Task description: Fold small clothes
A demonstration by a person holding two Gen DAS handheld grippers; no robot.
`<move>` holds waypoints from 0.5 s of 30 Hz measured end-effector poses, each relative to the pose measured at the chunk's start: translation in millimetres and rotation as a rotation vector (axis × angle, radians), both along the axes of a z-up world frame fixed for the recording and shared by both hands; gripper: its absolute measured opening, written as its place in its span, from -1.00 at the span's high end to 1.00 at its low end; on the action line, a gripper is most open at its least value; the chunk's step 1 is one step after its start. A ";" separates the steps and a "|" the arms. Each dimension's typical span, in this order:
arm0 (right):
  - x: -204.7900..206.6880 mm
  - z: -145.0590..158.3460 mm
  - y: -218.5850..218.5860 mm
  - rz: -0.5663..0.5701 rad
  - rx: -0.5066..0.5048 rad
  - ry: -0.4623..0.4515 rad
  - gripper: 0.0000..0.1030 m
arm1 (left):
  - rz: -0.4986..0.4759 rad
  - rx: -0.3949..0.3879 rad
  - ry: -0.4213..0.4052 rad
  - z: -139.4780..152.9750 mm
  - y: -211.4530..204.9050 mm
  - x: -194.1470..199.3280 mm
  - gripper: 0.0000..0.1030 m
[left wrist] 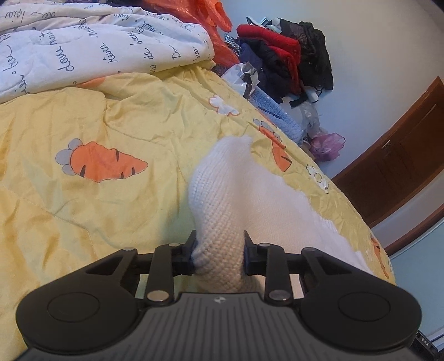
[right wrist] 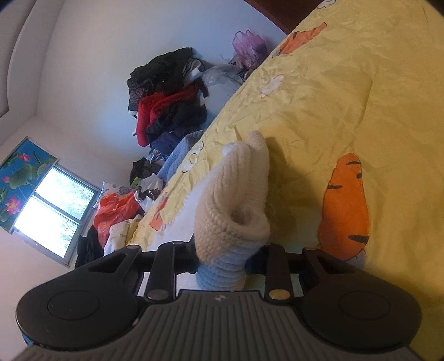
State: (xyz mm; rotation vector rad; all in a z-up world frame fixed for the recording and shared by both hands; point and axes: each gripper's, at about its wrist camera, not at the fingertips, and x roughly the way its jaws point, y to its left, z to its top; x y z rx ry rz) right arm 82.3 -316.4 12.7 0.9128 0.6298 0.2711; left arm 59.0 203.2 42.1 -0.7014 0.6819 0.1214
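Pale walls and a brown wooden door (left wrist: 399,155) are seen behind a bed that is covered by a yellow quilt (left wrist: 83,227) printed with orange carrots. At the bed's far side a white blanket (left wrist: 83,47) with dark script lettering is bunched up, and beside it an orange plastic bag (left wrist: 219,19) is seen. Against the wall a pile of clothes (left wrist: 280,55) in red, black and navy is heaped, with a light blue knit (left wrist: 277,113) and a purple bag (left wrist: 327,144) near it. In the right wrist view a window (right wrist: 55,211) is seen, with a flower picture (right wrist: 19,172) just above it.

A white knitted garment (left wrist: 222,188) is lying on the quilt near the bed's edge, partly lifted and bunched. One bunched fold of it is clamped between the jaws of the left hand-held gripper (left wrist: 219,250), whose pads are pressed against the knit on both sides. Another part of the same garment (right wrist: 236,194), rolled into a thick ribbed fold with a hollow at its end, is gripped by the right hand-held gripper (right wrist: 227,255); its jaws are closed on the knit, though the right-hand pad is mostly hidden by the cloth. Between the two grips, the rest of the garment is spread flat on the quilt.
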 end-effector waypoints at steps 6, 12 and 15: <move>-11.2 22.2 0.1 0.043 0.001 -0.035 0.42 | -0.038 -0.025 -0.015 17.5 5.3 -10.8 0.46; -38.9 30.8 -8.8 0.077 0.013 -0.047 0.41 | -0.096 -0.036 -0.024 32.1 8.7 -38.8 0.47; -63.1 31.3 -12.6 0.090 0.015 -0.052 0.41 | -0.123 -0.042 -0.026 37.3 9.2 -60.0 0.47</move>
